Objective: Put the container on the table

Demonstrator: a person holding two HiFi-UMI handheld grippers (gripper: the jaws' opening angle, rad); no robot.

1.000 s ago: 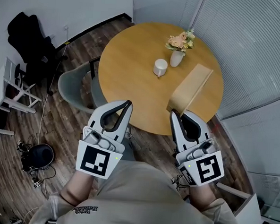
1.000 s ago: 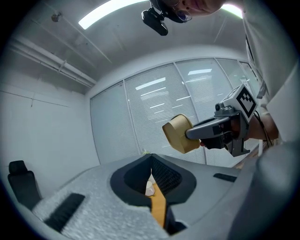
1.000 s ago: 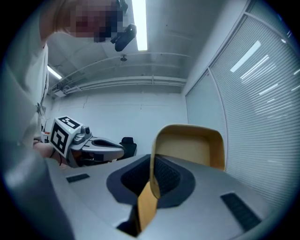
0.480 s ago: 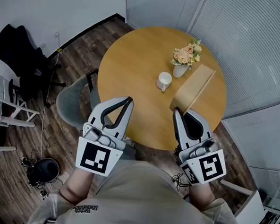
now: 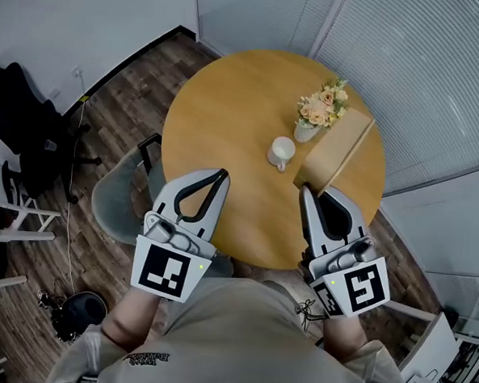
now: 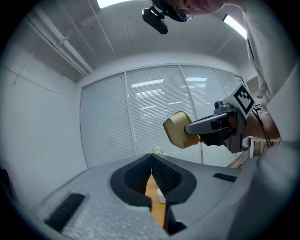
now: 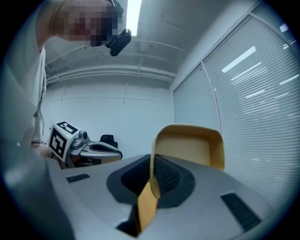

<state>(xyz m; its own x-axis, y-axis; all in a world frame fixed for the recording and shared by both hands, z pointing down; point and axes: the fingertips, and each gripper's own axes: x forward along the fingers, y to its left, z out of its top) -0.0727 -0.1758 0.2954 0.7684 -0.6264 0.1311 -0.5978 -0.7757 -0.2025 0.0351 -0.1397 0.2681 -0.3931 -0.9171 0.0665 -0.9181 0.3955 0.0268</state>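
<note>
So the right tool (image 5: 304, 189) is clamped tight on one wall of the tan container (image 5: 335, 148). In the right gripper view you can see the thin wall pinched right between the jaws, with the open box sticking out past the tips. The container is held out over the right side of the round wooden tabletop (image 5: 228, 113), just beside the white mug (image 5: 281, 153) and the little vase of flowers (image 5: 321, 111). From the left gripper view it looks like it's up in the air in front of the window blinds, not sitting on anything. The left tool (image 5: 222, 176) is clenched with nothing in it, jaws pressed together, and it pokes over the near edge of the tabletop, well apart from the container. A grey chair (image 5: 122, 196) sits tucked at the left of the tabletop.
</note>
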